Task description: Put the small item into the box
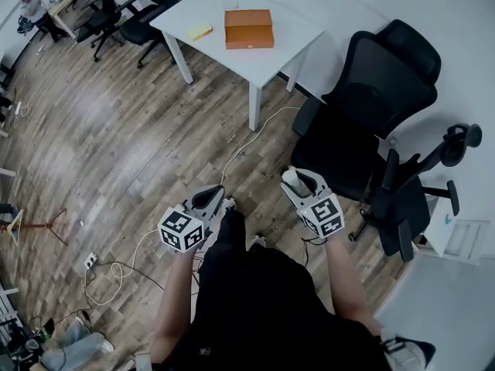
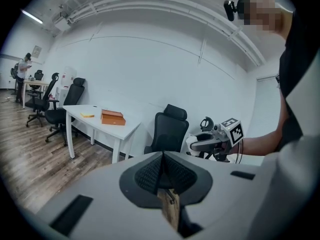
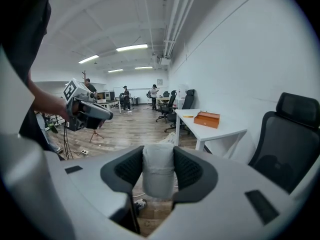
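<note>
An orange box [image 1: 249, 28] lies closed on the white table [image 1: 309, 33] far ahead of me, and shows too as the box [image 2: 112, 117] and the box [image 3: 207, 119]. My right gripper [image 1: 298, 180] is shut on the small item [image 3: 158, 169], a pale grey-white roll that stands upright between the pads. In the right gripper view the right gripper [image 3: 158, 156] points toward the table [image 3: 220, 130]. My left gripper [image 1: 210, 198] is shut with nothing in it; its jaws meet in the left gripper view [image 2: 163, 159]. Both grippers hang over the wooden floor, well short of the table.
A yellow pad [image 1: 199, 31] lies beside the box. A black office chair [image 1: 371, 99] stands right of the table, close to my right hand. Cables [image 1: 255, 134] run across the floor. More chairs [image 1: 116, 14] and desks stand at the far left, with people at the room's far end.
</note>
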Tool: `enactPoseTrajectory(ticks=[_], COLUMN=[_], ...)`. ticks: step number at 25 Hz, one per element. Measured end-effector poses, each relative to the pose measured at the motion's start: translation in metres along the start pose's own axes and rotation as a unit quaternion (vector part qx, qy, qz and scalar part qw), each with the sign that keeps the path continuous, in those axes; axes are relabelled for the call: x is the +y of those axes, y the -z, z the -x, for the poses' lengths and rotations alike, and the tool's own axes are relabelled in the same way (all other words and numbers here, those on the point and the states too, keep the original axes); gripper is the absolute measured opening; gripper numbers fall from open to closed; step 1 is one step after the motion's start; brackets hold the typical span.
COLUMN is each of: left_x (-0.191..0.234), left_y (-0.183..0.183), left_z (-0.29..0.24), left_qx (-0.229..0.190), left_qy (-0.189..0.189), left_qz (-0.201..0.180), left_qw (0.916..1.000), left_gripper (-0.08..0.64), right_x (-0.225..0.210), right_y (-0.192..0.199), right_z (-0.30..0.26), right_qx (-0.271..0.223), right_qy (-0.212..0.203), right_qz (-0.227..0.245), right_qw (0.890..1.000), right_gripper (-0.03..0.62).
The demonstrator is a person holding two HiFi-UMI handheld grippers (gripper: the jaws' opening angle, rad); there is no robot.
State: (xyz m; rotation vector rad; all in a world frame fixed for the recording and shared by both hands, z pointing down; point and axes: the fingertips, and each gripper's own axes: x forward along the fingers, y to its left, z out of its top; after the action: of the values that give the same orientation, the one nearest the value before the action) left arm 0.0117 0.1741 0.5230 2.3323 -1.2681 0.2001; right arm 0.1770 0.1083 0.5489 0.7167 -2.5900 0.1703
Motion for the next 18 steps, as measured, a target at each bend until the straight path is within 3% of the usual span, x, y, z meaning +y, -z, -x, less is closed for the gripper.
enactPoseTrajectory(ticks=[18], left_x=[0.162], left_y=[-0.105], left_z=[-0.076], left_qx=[0.011], left_qy=[0.065], left_qz=[-0.033], left_qw=[0.9972], left_gripper=[0.014], right_x=[-0.08], right_y=[-0.079], right_z=[-0.136], right_qx=[-0.002], right_qy=[0.064], right_qz=[-0.018], right_qw=[0.998], right_gripper=[0.17])
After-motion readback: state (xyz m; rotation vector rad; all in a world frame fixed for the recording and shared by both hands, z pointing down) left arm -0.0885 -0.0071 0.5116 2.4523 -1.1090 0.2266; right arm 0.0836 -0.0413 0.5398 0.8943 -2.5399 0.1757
